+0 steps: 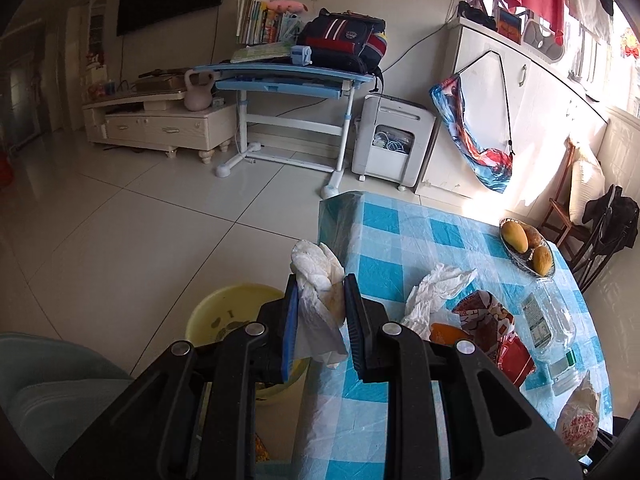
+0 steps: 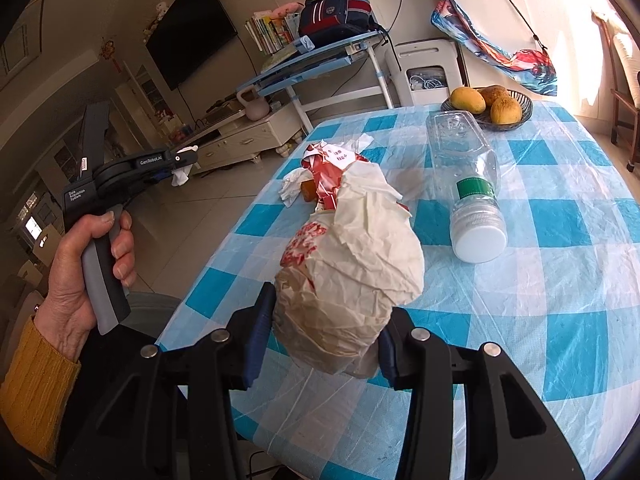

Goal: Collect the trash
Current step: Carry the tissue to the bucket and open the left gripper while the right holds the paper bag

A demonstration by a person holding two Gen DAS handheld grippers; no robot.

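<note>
White tissue wad (image 1: 320, 280) is sitting pinched in my left gripper (image 1: 320, 292) beside the table edge; I am centring it over the yellow bin (image 1: 224, 312) before releasing. Right gripper (image 2: 326, 320) is clamping the crumpled wrapper (image 2: 348, 272).

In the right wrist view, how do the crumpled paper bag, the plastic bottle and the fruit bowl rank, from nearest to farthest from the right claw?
1. Crumpled paper bag: held between the fingers of the right claw.
2. Plastic bottle: lying on its side on the table, ahead and to the right.
3. Fruit bowl: at the table's far end, behind the bottle.
</note>
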